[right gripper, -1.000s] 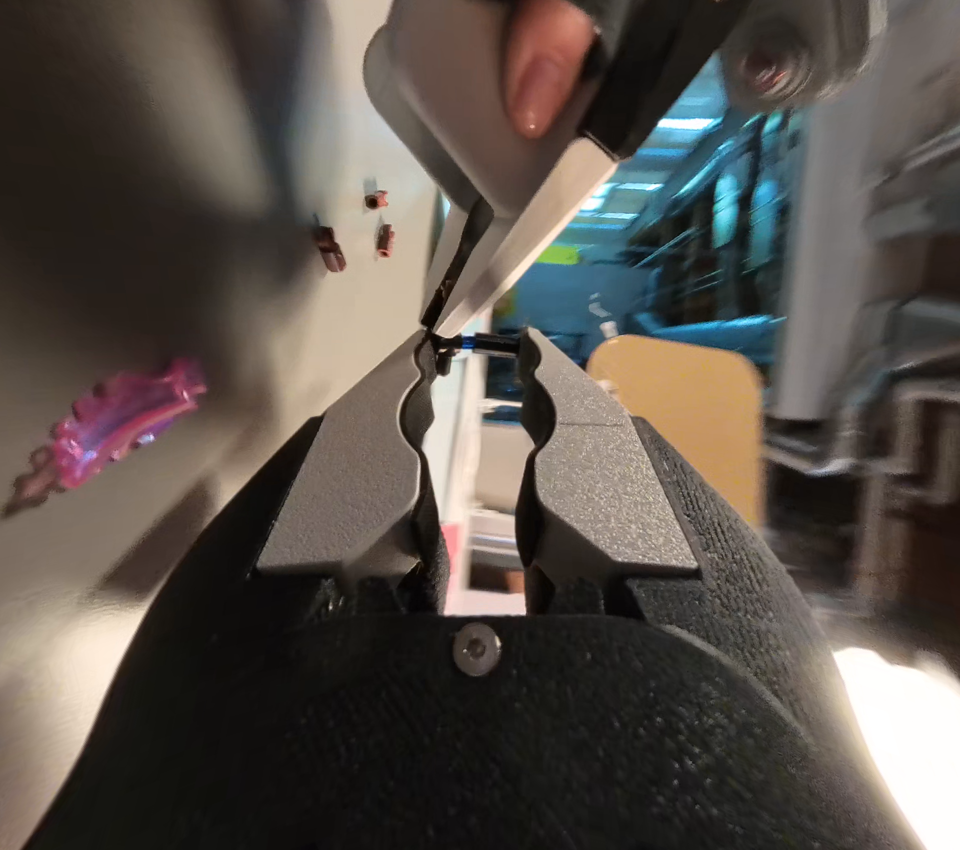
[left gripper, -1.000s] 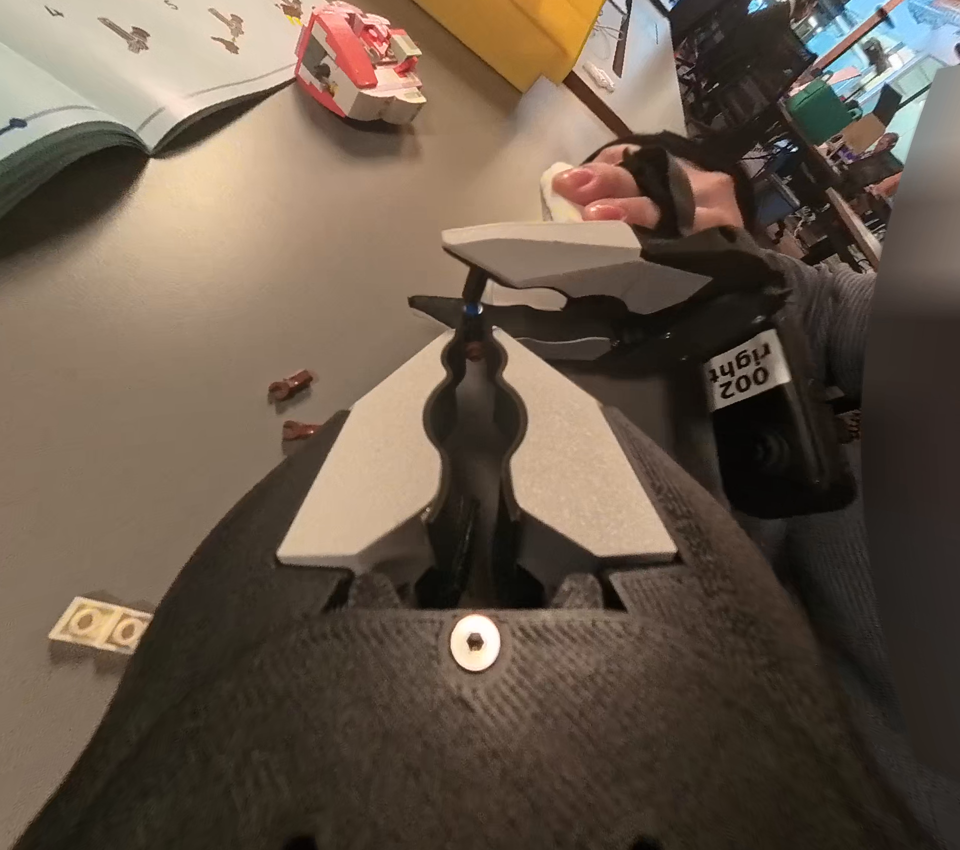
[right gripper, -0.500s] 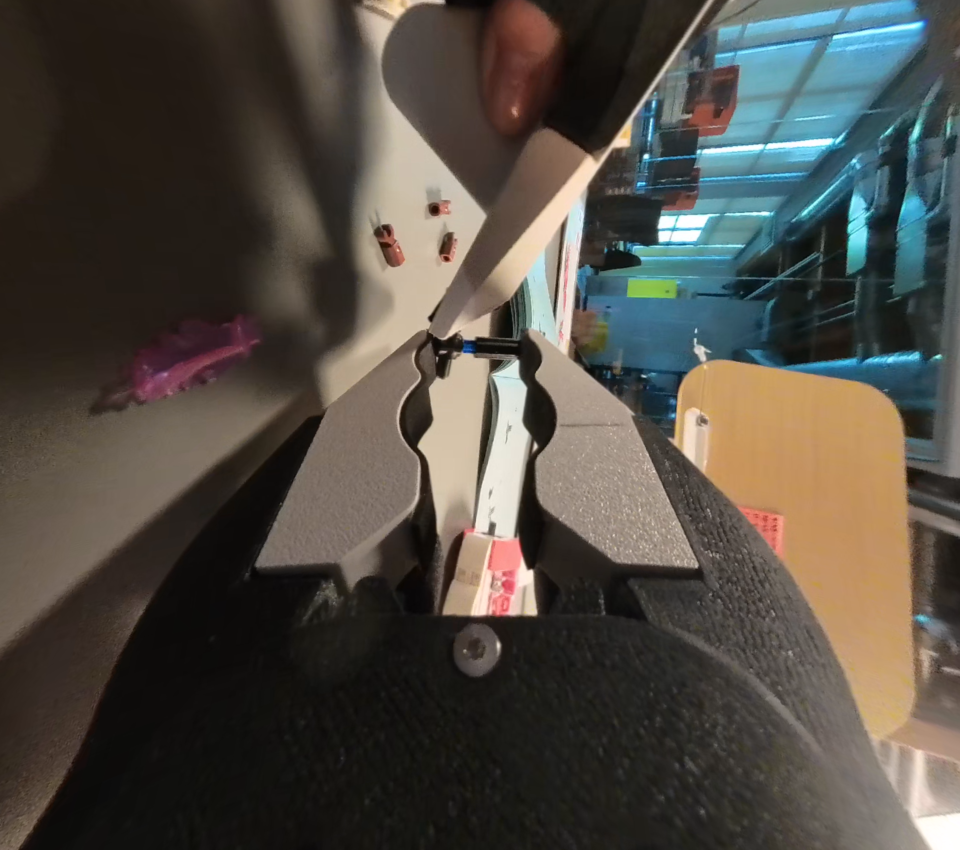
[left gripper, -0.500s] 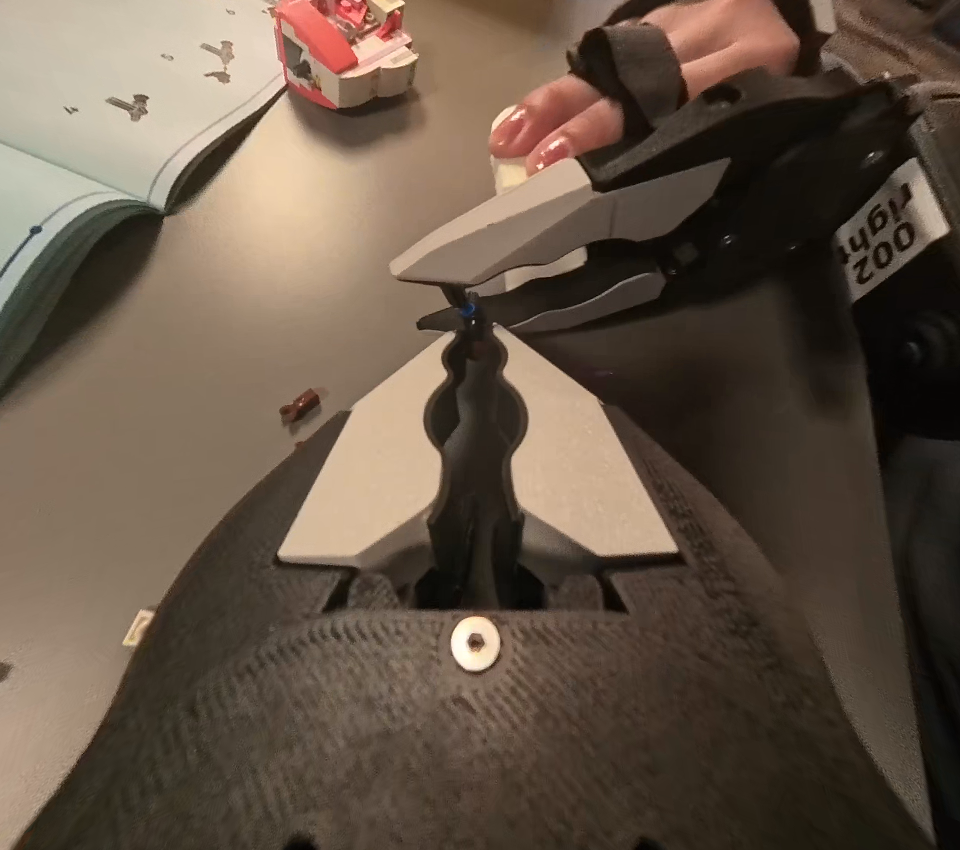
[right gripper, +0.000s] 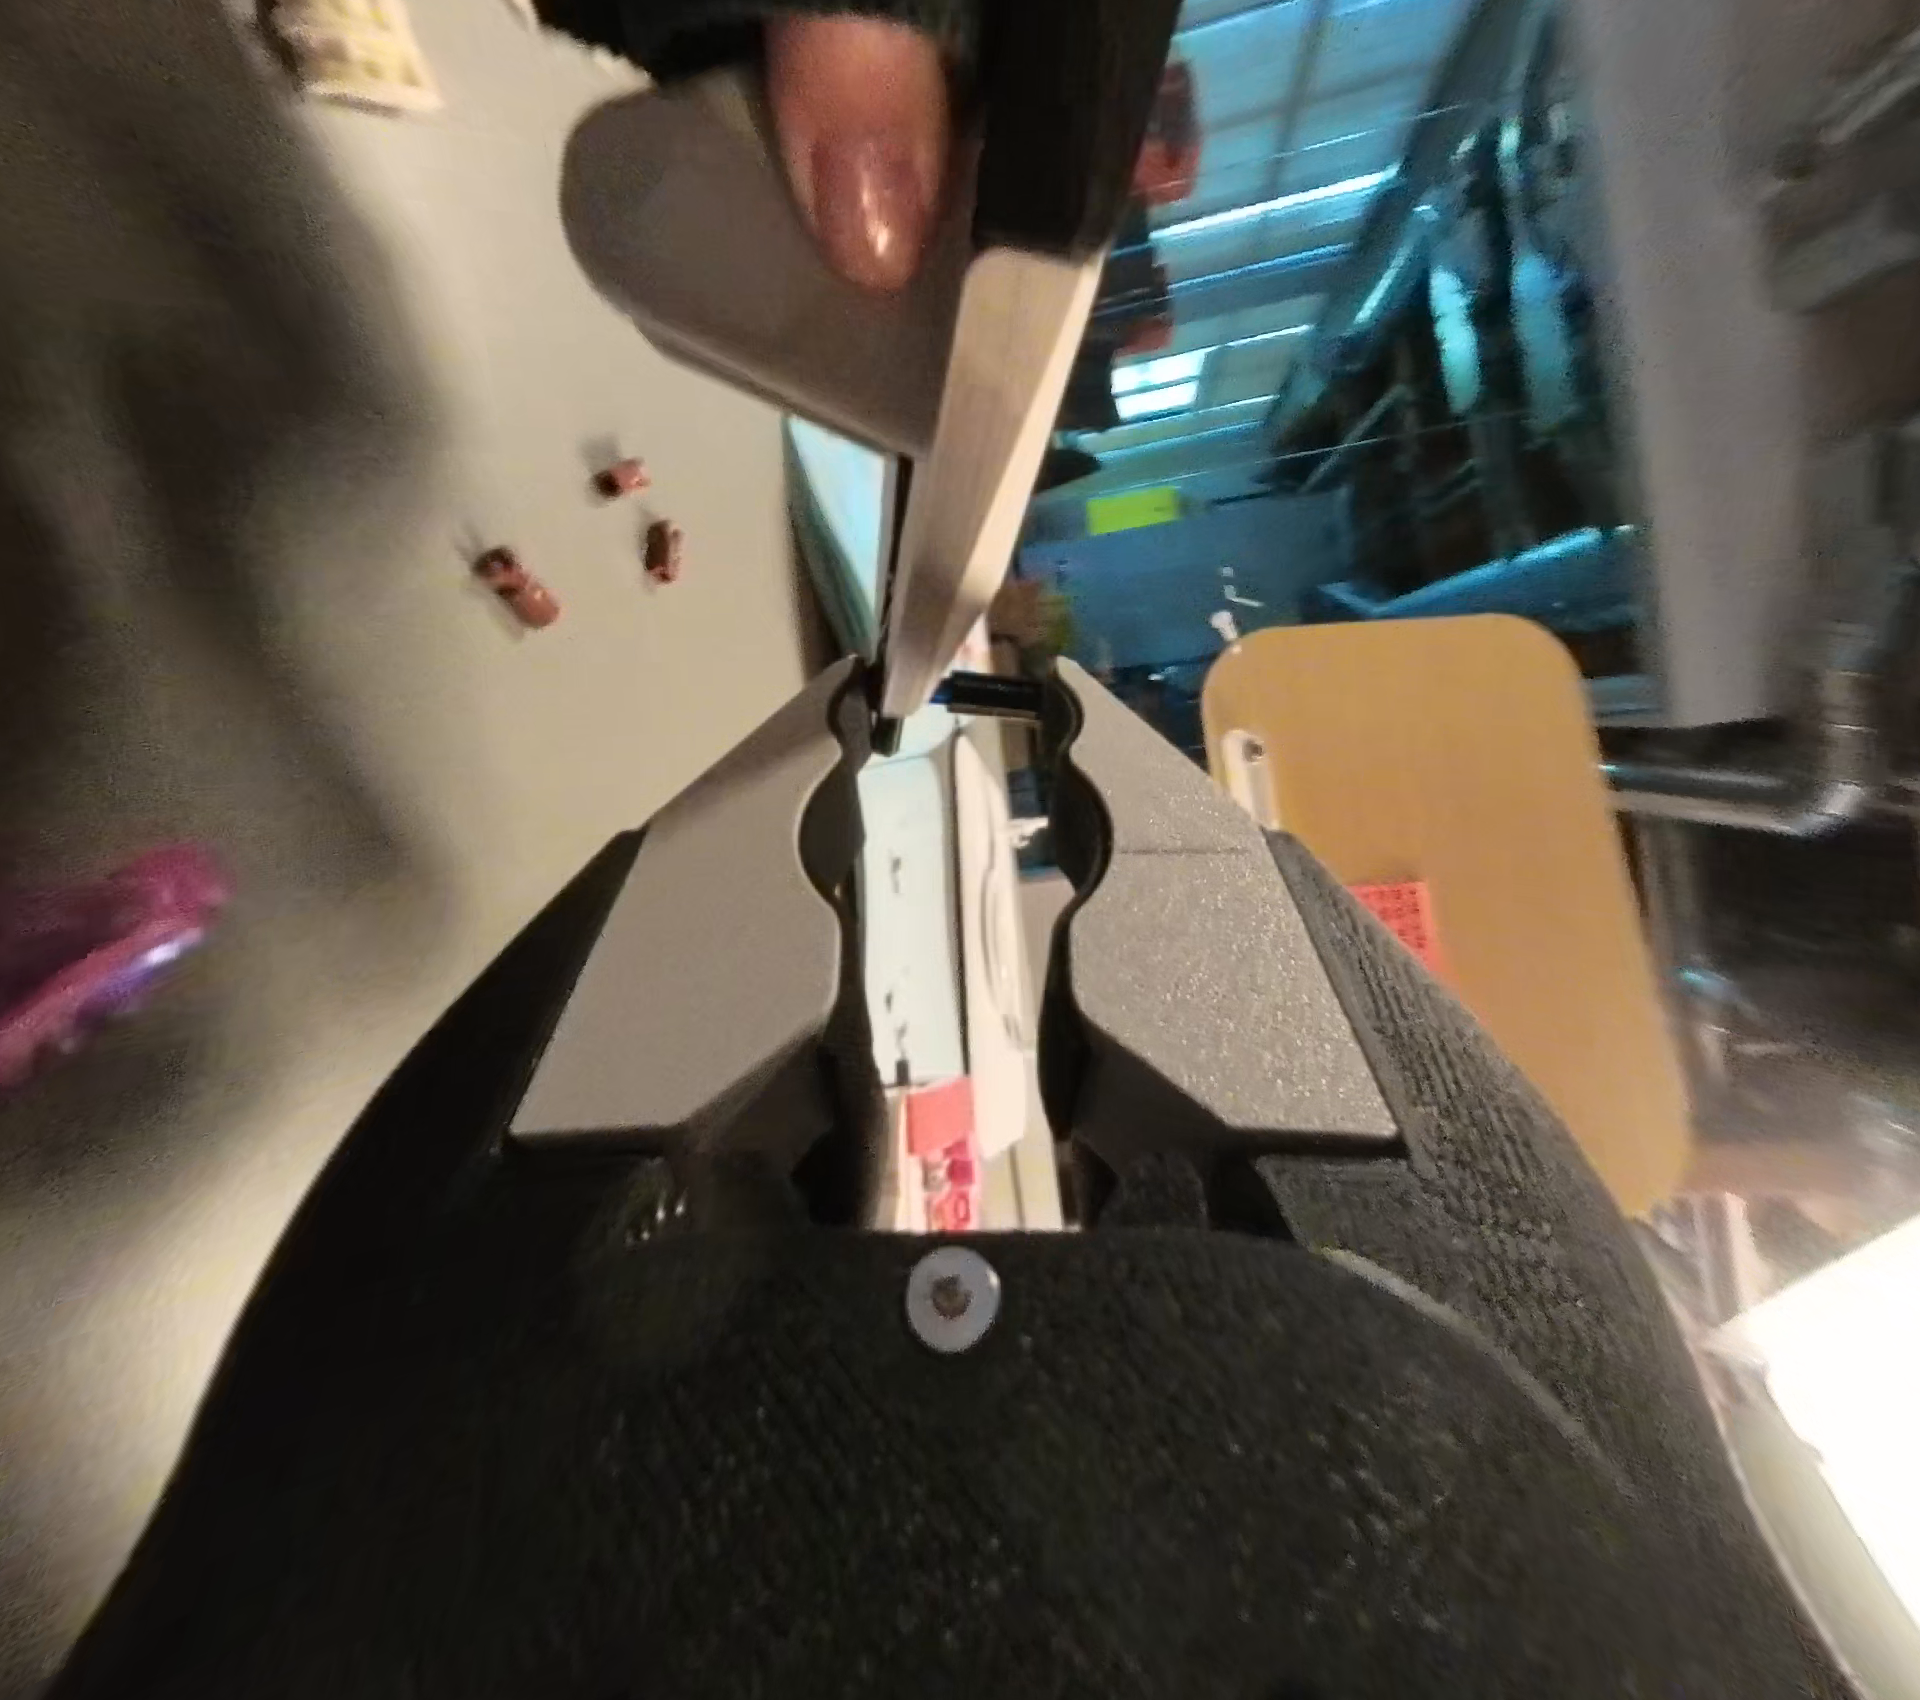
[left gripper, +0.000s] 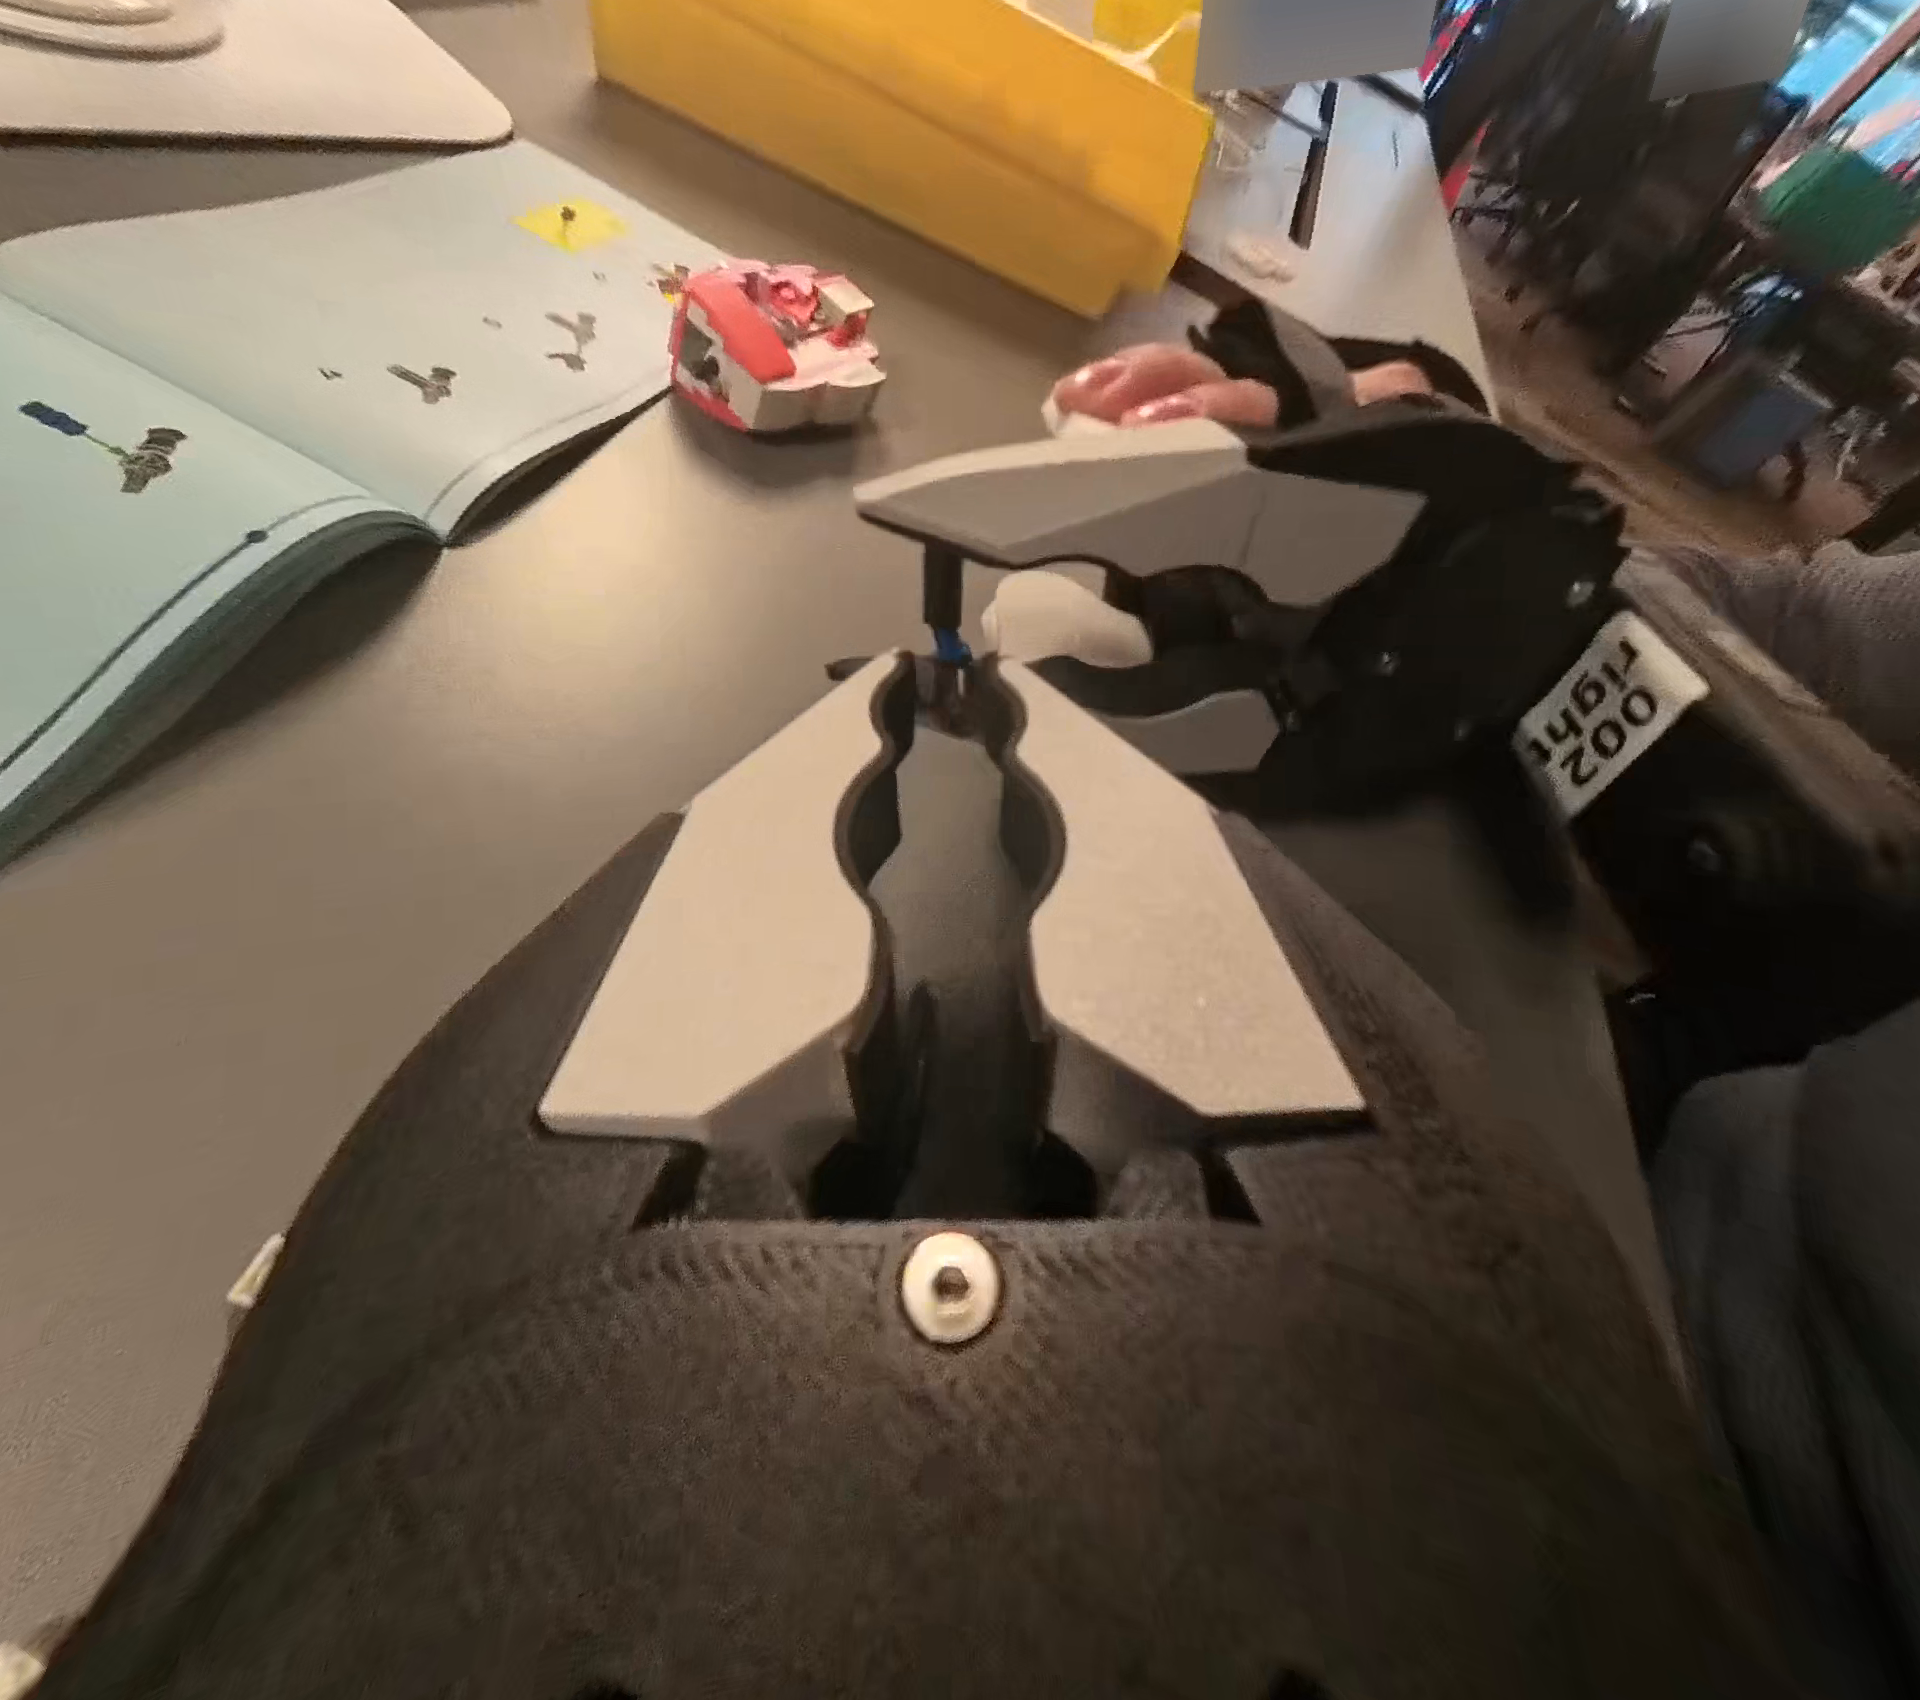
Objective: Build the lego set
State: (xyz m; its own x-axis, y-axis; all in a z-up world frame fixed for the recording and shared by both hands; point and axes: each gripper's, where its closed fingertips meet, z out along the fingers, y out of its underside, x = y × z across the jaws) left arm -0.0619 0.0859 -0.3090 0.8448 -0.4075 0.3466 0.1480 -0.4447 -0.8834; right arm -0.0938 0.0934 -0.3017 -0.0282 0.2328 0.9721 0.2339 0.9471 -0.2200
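a grey table [left gripper: 416,767] carries an open booklet [left gripper: 260,403]; beside the booklet's right edge, the right gripper [right gripper: 956,700] pinches a black-and-blue pin [right gripper: 992,694] endwise; the left gripper [left gripper: 945,674] stands slightly spread around the pin's blue end.

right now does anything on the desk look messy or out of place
Mostly tidy. Three small brown pieces lie scattered loose on the desk, and a pink piece sits off alone. The red toy model rests against the open booklet.

Indoor light, moderate; table [left gripper: 312,819] shows a warm sheen; right wrist view heavily motion-blurred at the margins; overexposed white patch at its lower right corner; wide-angle distortion bends both views' edges.
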